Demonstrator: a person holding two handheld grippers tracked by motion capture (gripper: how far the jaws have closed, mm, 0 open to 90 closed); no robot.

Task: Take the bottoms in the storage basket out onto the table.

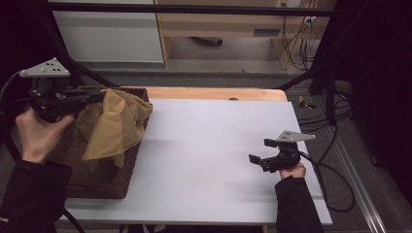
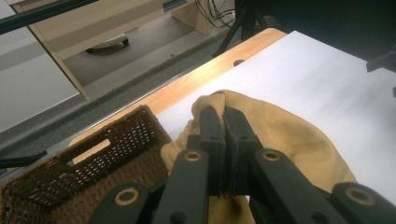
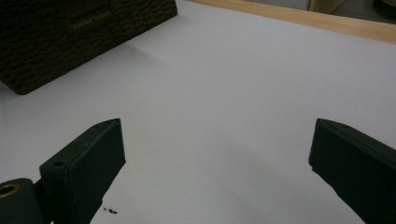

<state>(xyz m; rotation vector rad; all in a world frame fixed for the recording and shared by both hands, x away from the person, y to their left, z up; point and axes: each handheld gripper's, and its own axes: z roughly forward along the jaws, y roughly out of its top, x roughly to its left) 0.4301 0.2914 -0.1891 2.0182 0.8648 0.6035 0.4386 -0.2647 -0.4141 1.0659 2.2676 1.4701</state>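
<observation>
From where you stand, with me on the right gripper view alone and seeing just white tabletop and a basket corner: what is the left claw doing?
Observer: The left claw is shut on a mustard-yellow cloth.
Operator: Is the cloth lying in the basket?
Observer: Partly lifted; it hangs from the claw over the wicker basket, draping across the rim nearest the table's middle.
Operator: And where does my right claw sit relative to that?
Observer: The right claw is open, low over the white tabletop, well apart from the basket and pointing towards it.
</observation>
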